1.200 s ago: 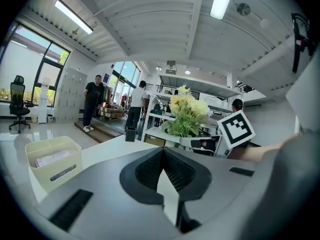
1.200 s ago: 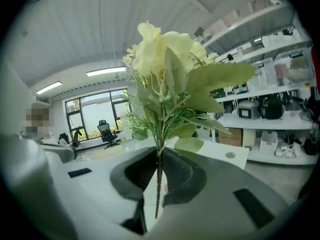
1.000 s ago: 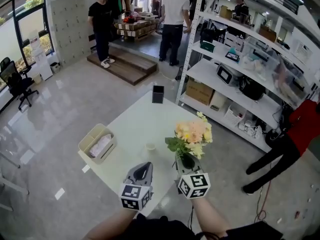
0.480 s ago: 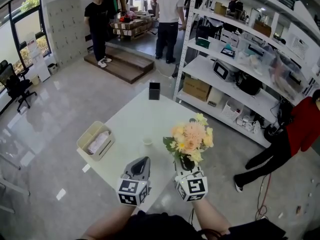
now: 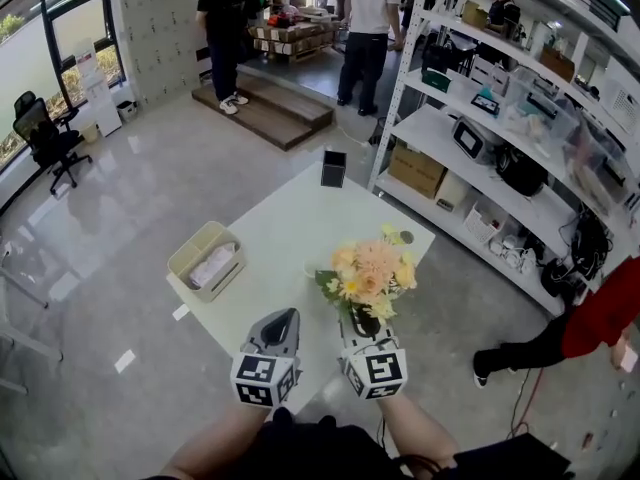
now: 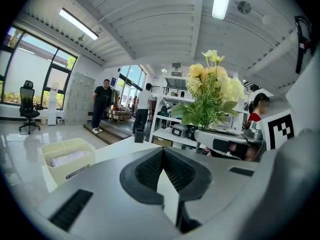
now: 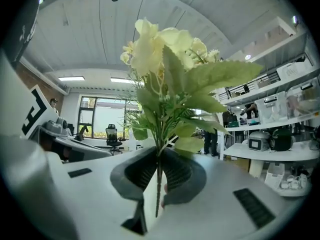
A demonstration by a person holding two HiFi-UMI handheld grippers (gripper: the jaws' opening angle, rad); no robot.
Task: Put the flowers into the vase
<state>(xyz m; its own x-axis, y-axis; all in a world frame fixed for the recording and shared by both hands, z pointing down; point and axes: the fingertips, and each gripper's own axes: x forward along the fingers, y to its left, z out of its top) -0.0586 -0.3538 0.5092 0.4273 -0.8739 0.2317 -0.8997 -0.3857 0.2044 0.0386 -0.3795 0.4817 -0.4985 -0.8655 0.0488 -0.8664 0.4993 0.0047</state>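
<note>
**Flowers (image 5: 368,273) pinched low on the stems**

Clamped in the right gripper (image 5: 362,326) by thin stems (image 7: 159,181), blooms upright over the near table (image 5: 285,218) edge. Left gripper (image 5: 283,320) alongside, jaws together, empty. Probably light, top-heavy, bendy; best held low and gently. Farther off, beige bin (image 5: 192,251), then dark container (image 5: 333,169), perhaps the vase.

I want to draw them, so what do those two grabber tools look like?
The left gripper and right gripper are both smooth grey wedges with black ribbed pads inside. Each carries a white cube printed with black square patterns.
</note>
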